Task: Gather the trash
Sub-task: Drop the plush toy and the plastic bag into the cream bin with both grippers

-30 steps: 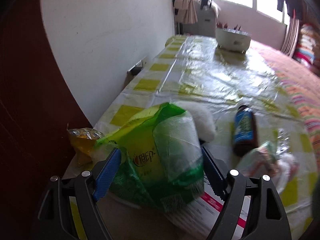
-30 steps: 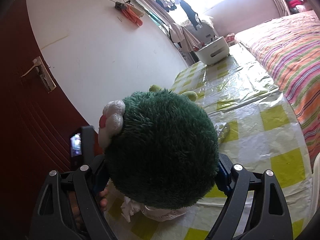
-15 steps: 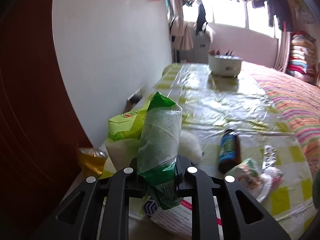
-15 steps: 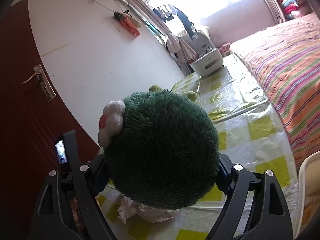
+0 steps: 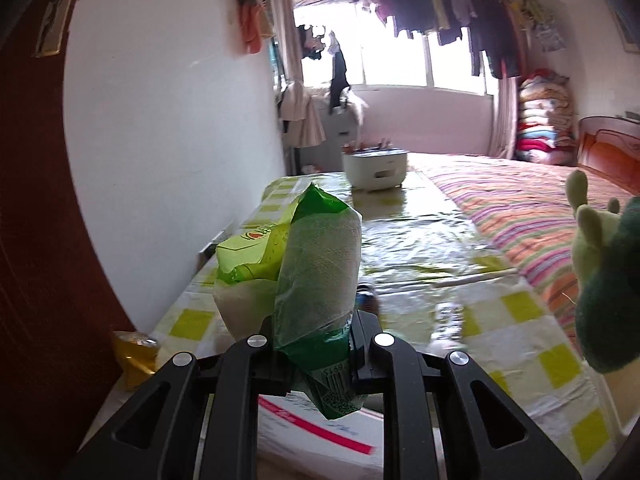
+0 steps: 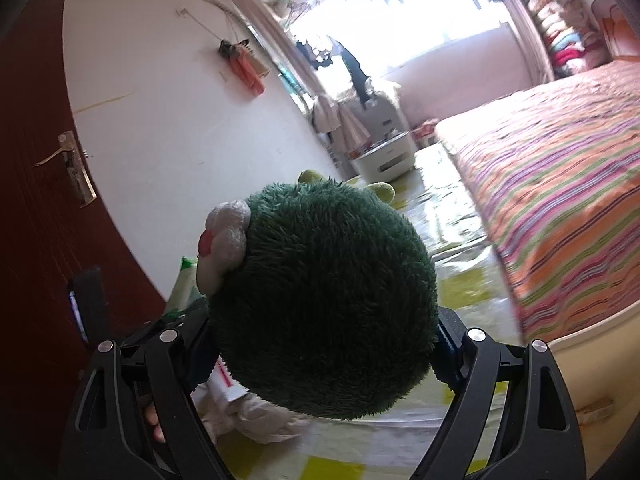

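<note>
The green wrapper [image 5: 316,280] stands pinched in the left gripper [image 5: 316,344] at lower centre, tilted slightly downward. The right gripper [image 6: 324,344] clasps a plush toy [image 6: 324,312] mid-frame.

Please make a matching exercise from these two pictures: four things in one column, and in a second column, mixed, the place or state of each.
Things:
1. green plastic bag
2. green plush toy
3. white container
4. striped bedspread

Places or states:
A. at the far end of the table
B. pinched in the left tongs
C. on the bed beside the table
D. held between the wide right tongs

Pairs: 1-B, 2-D, 3-A, 4-C
</note>
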A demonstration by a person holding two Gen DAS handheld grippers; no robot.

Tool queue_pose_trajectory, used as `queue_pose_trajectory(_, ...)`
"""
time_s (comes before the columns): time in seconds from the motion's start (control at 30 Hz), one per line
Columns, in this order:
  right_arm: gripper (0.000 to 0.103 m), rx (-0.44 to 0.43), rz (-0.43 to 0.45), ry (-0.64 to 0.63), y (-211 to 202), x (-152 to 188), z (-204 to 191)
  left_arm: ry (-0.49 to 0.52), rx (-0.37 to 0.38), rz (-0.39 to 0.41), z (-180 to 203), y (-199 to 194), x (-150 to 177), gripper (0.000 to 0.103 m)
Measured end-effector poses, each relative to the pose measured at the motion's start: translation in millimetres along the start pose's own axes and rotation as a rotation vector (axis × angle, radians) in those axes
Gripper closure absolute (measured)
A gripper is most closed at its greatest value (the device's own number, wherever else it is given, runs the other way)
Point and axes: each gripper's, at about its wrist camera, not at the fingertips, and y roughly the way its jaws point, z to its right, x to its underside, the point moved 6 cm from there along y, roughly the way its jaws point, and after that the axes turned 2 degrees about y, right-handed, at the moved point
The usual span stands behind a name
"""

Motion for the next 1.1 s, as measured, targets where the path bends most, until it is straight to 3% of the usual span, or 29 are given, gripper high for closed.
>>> queue_pose_trajectory(0.4, 0.021, 0.202, 0.139, -0.002, -64.1, -17.2, 57.3, 0.04, 0.201, 0.055, 65.2, -23.6, -3.7, 0.085)
queue_pose_trajectory(0.77, 0.019, 0.515, 0.225, 0.056, -123.7, -16.6, 124.7, 0.066, 0.424, 0.041, 118.0, -42.6, 0.9, 0.085)
queue_pose_trajectory(0.93, 0.017, 0.555, 0.213, 0.136, -128.5, -12.8, 149.7, 0.103, 0.484, 0.042, 140.6, -54.7, 3.7, 0.085)
queue_pose_trajectory(1.1, 0.014, 0.578, 0.226, 0.166, -127.5, -13.7, 150.3, 0.131, 0.553, 0.035, 159.7, -67.9, 6.8, 0.085)
